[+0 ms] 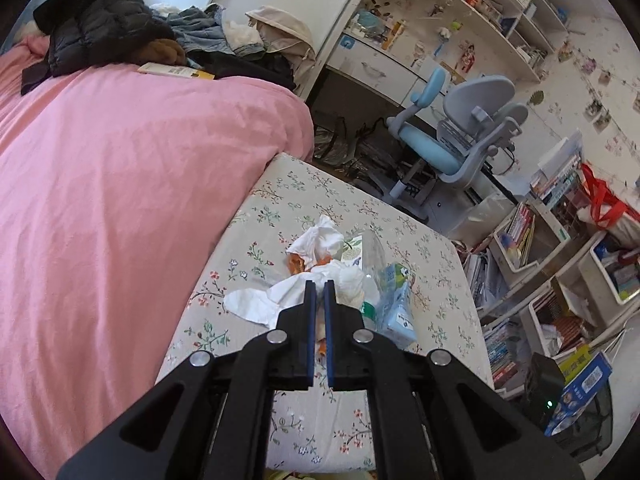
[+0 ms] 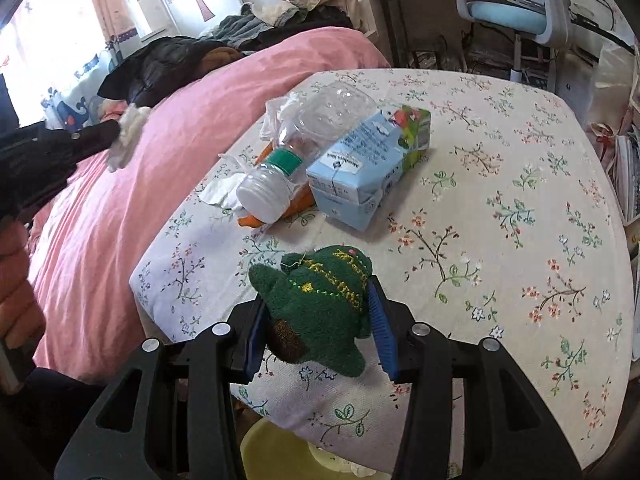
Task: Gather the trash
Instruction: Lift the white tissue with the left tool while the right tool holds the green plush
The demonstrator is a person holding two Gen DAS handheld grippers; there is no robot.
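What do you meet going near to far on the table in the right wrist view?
Right gripper shut on the green plush toy → clear plastic bottle lying beside the blue carton → table's far edge.

Bed under pink cover point(image 1: 120, 184) lying left of the claws, touching the floral-clothed desk point(image 1: 432, 280). Dark jacket point(image 1: 96, 28) and heaped clothes point(image 1: 208, 32) sitting at the bed's far end. Daylight coming through a curtained window point(image 2: 52, 32) far left. Blue-grey swivel chair point(image 1: 464, 136) standing beyond the desk, before white wall shelving point(image 1: 472, 12). Book-filled bins point(image 1: 520, 236) crowding the floor to the right.
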